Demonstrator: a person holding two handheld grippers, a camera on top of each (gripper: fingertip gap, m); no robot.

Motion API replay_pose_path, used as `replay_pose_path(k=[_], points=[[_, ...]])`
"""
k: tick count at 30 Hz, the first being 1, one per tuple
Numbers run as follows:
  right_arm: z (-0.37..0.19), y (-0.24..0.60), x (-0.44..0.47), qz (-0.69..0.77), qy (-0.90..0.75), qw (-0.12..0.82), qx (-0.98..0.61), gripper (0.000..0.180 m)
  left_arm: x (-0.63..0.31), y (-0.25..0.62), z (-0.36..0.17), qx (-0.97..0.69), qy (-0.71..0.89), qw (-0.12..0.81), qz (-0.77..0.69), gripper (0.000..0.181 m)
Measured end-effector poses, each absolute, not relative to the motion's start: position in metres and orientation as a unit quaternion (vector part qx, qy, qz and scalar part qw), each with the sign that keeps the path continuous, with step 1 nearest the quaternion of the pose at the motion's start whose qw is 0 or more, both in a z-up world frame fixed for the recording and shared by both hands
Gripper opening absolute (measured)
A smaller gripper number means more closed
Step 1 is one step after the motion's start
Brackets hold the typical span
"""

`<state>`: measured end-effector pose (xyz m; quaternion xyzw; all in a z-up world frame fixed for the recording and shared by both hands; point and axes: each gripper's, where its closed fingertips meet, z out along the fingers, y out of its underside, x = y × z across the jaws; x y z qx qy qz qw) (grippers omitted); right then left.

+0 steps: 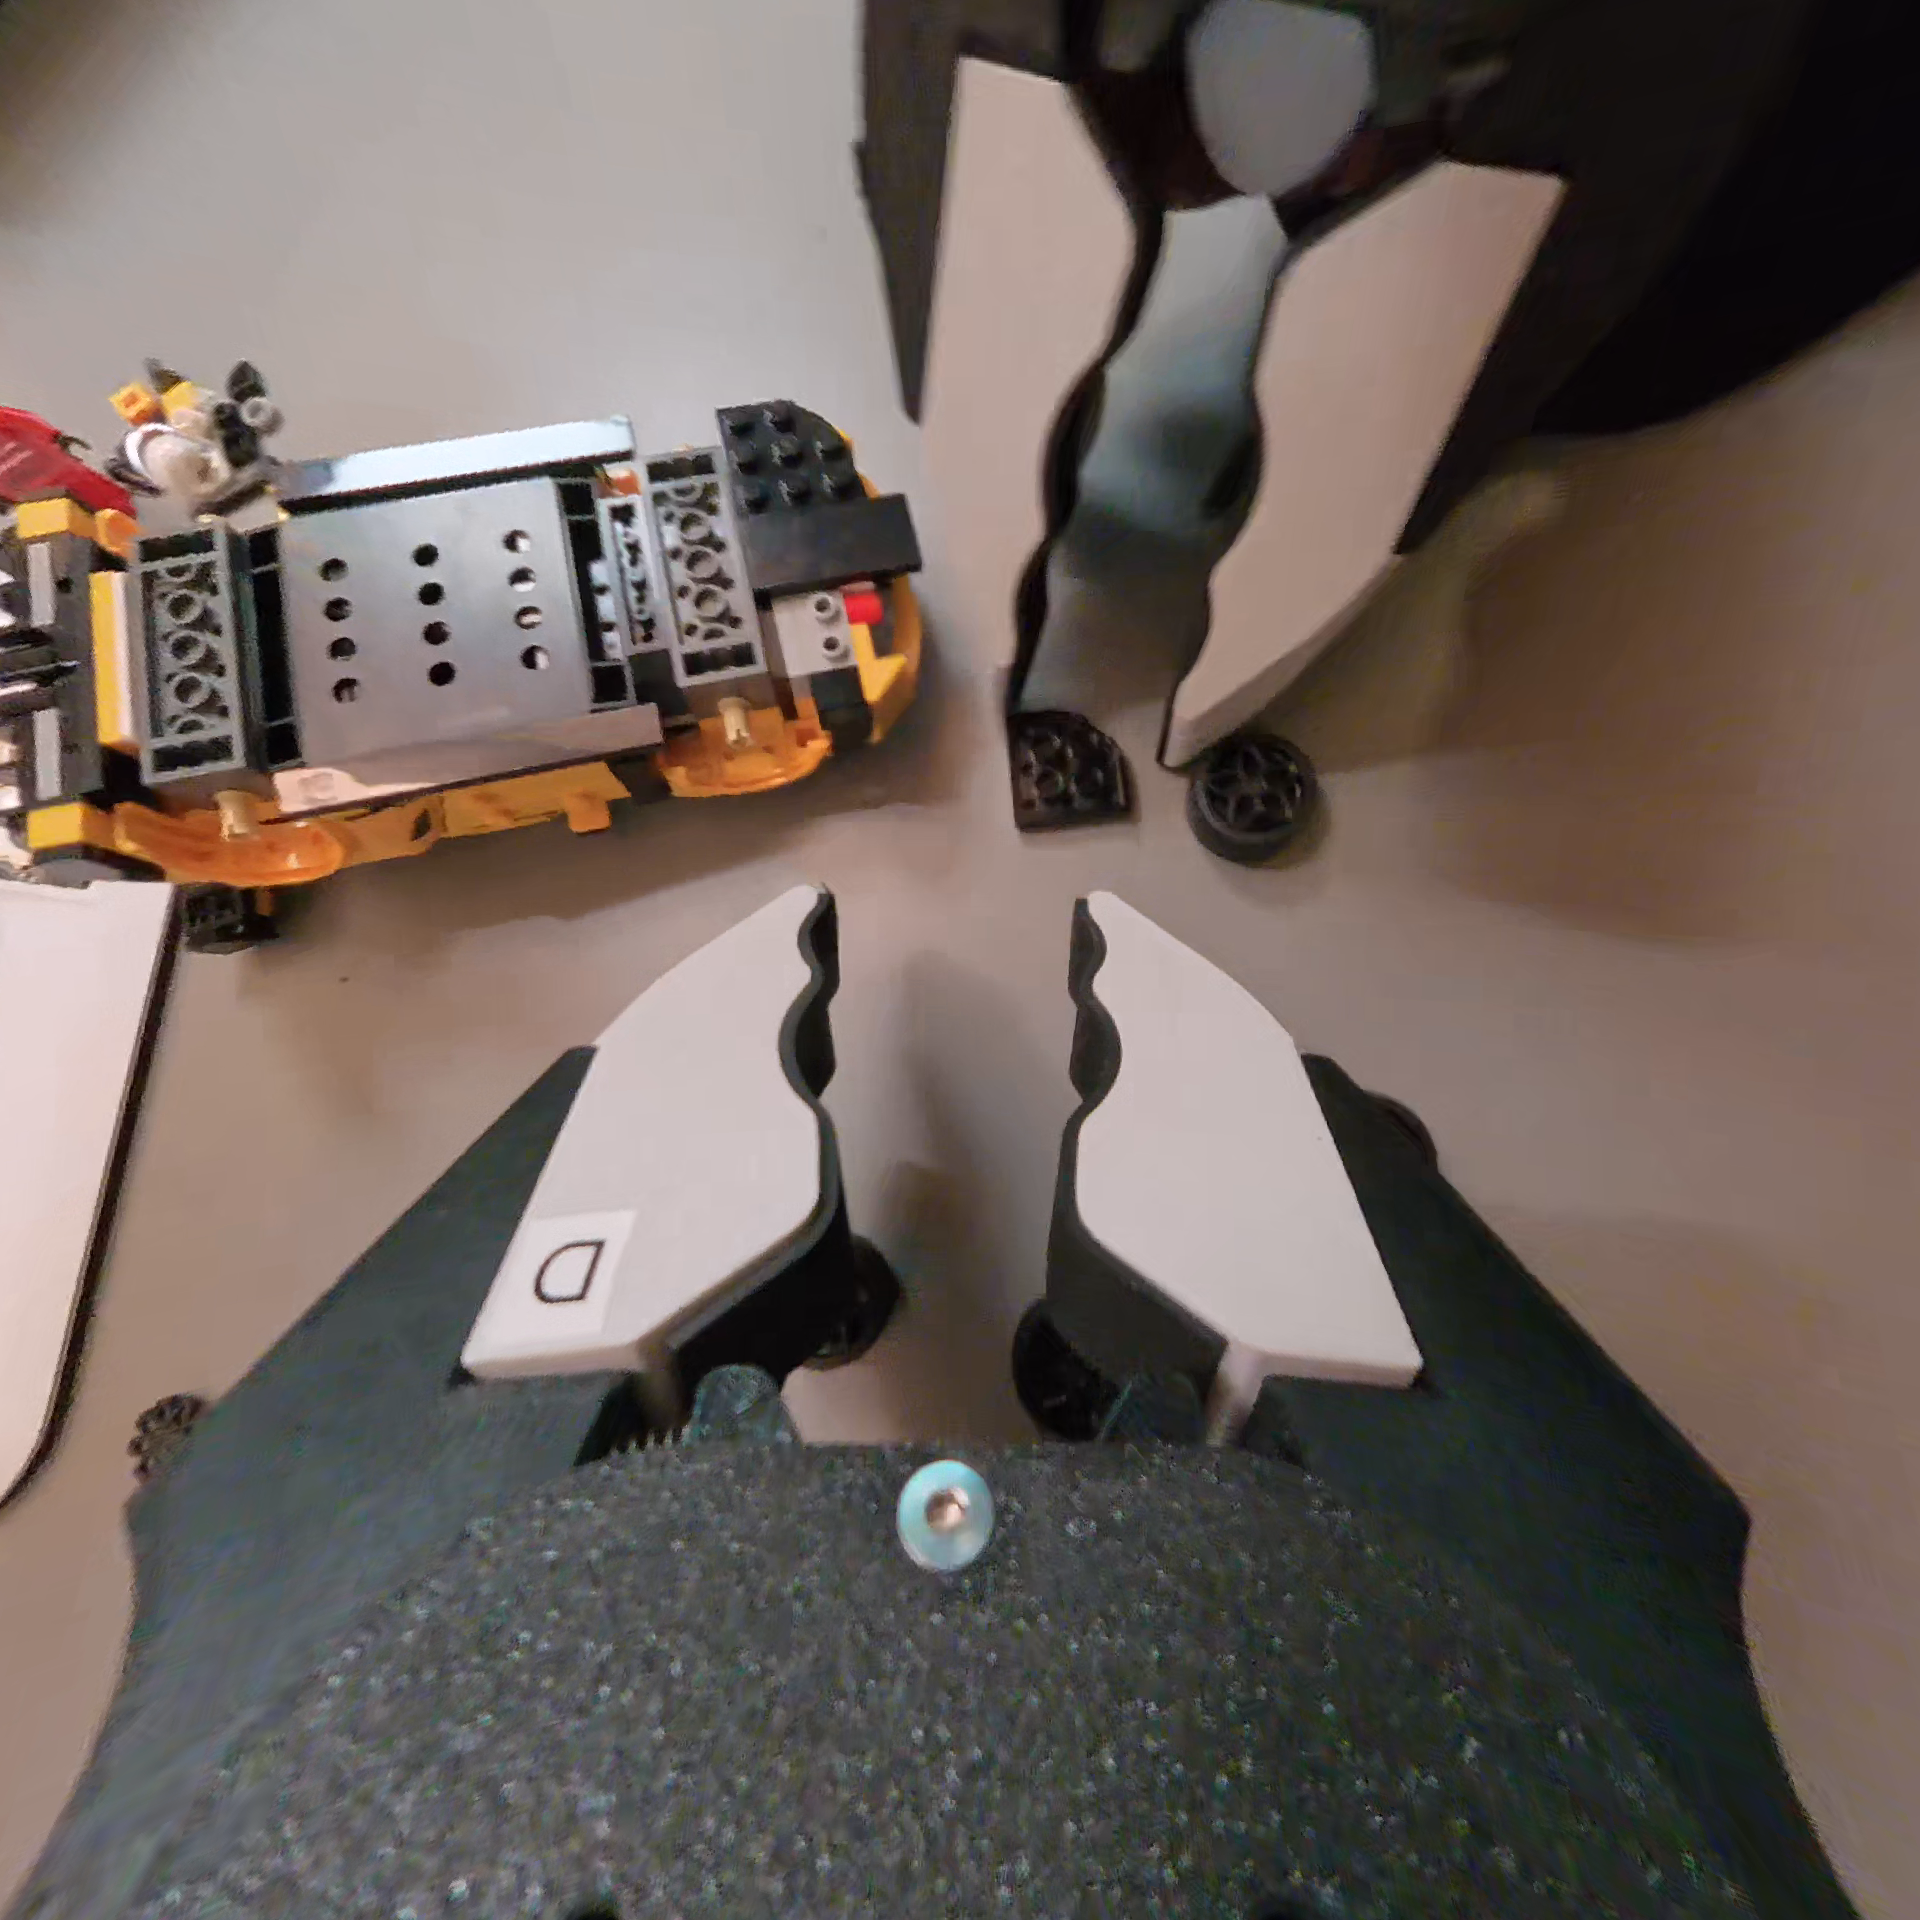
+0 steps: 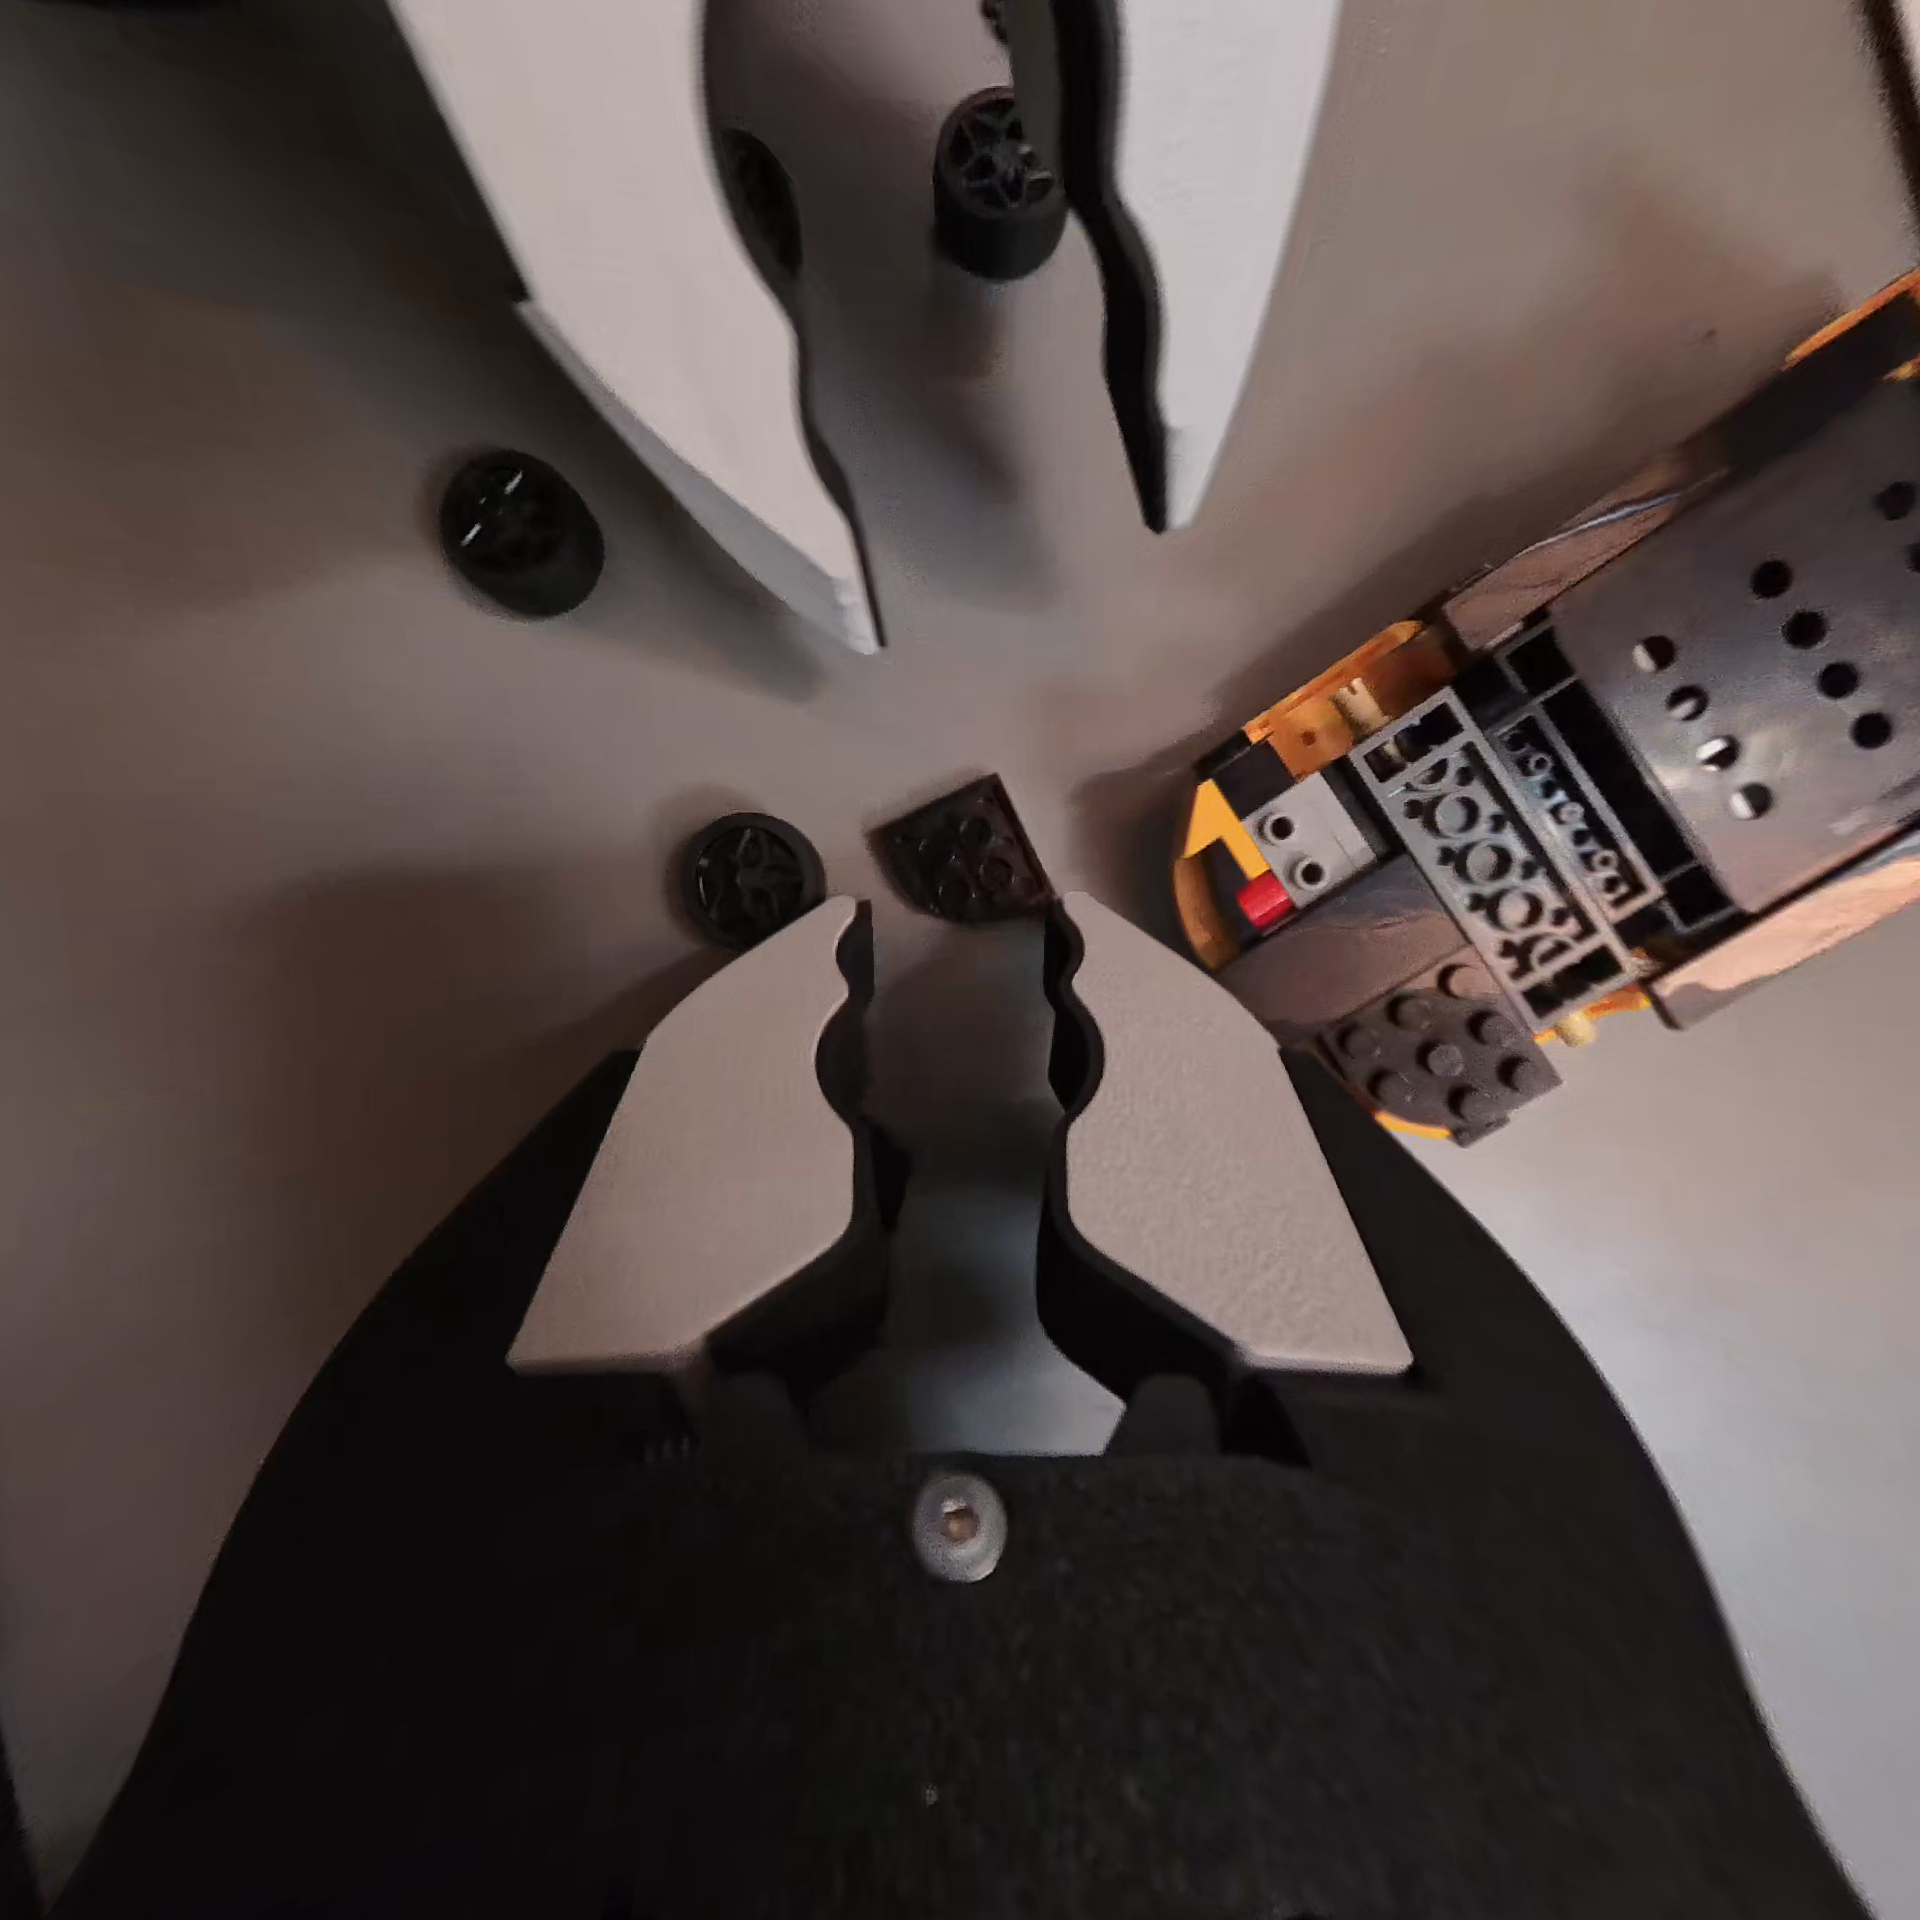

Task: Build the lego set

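The lego car lies upside down on the table, orange body with a grey underside; it also shows in the right wrist view. A small black quarter-round plate lies loose just ahead of my right gripper, which is open and empty, its tips at the plate's near edge. In the left wrist view the same plate lies under the right gripper. My left gripper is open and empty, hovering over bare table a little short of the plate.
Loose black wheels lie around: one beside the plate, one farther left, one under the left gripper, one by the car. A white card lies at the left. The tips of one gripper are about 5 centimeters away from the tips of the other.
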<state>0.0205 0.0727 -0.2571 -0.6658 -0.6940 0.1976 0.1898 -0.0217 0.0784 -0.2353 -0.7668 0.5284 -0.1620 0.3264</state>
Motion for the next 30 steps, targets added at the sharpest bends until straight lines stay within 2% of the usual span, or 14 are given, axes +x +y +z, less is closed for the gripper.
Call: replay_pose_path(k=[5, 11, 12, 13, 18, 22, 26, 28, 30], points=[[-0.258, 0.071, 0.016, 0.204, -0.696, 0.182, -0.663, 0.033, -0.027, 0.064, -0.234, -0.749, 0.553, 0.315, -0.184, 0.038], [-0.257, 0.069, 0.009, 0.213, -0.695, 0.189, -0.66, 0.023, -0.022, 0.053, -0.23, -0.714, 0.584, 0.327, -0.206, 0.037], [-0.257, 0.07, 0.009, 0.215, -0.692, 0.193, -0.662, 0.015, -0.021, 0.051, -0.231, -0.709, 0.589, 0.327, -0.206, 0.036], [-0.254, 0.07, 0.009, 0.225, -0.685, 0.197, -0.665, 0.0, -0.02, 0.05, -0.231, -0.705, 0.594, 0.329, -0.205, 0.036], [-0.245, 0.073, 0.011, 0.243, -0.665, 0.208, -0.675, 0.0, -0.02, 0.056, -0.243, -0.709, 0.602, 0.327, -0.164, 0.033], [-0.246, 0.07, 0.008, 0.226, -0.676, 0.214, -0.668, 0.019, -0.021, 0.065, -0.25, -0.729, 0.583, 0.323, -0.153, 0.035], [-0.241, 0.066, 0.011, 0.25, -0.658, 0.222, -0.675, 0.021, -0.016, 0.073, -0.255, -0.762, 0.55, 0.3, -0.16, 0.04], [-0.233, 0.067, 0.016, 0.265, -0.641, 0.234, -0.681, 0.02, -0.017, 0.073, -0.256, -0.774, 0.538, 0.287, -0.17, 0.026], [-0.226, 0.066, 0.02, 0.281, -0.625, 0.249, -0.684, 0.019, -0.017, 0.073, -0.257, -0.781, 0.527, 0.281, -0.18, 0.025]])
